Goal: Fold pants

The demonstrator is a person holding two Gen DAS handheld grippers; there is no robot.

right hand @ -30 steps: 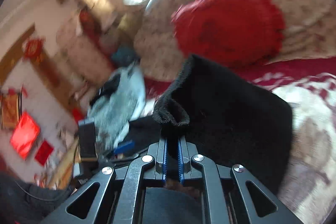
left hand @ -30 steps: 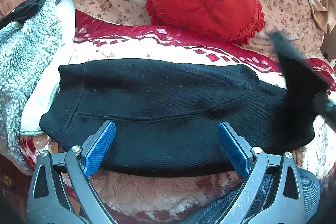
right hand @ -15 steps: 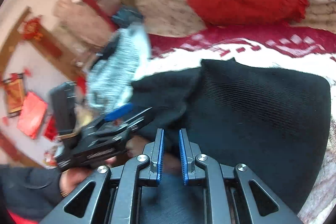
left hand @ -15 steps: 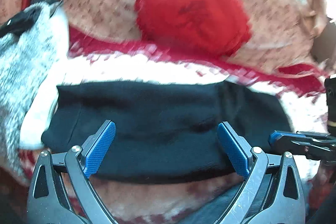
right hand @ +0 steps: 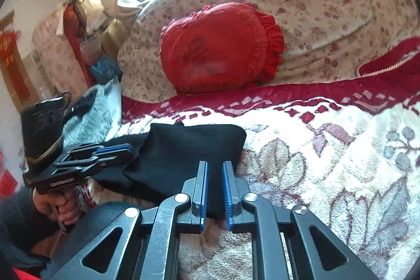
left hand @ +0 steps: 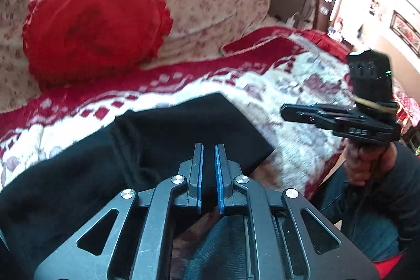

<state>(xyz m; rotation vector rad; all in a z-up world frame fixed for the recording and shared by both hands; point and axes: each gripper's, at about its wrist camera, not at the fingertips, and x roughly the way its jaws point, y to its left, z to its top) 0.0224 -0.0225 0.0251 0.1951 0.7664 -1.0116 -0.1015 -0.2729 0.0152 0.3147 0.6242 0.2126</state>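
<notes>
Floral fleece blanket [right hand: 328, 148], red cushion [right hand: 220, 49], folded black pants [right hand: 183, 151]

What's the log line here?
pants: folded on blanket | left gripper: nearly shut at pants, grip unclear | right gripper: nearly shut, empty

Legible text: "DAS" moulded on my right gripper [left hand: 288, 113] body. I read nothing else.

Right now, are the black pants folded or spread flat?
Folded. The black pants lie as a compact doubled bundle on the floral blanket, one layer's edge stepped over another in the left wrist view.
</notes>
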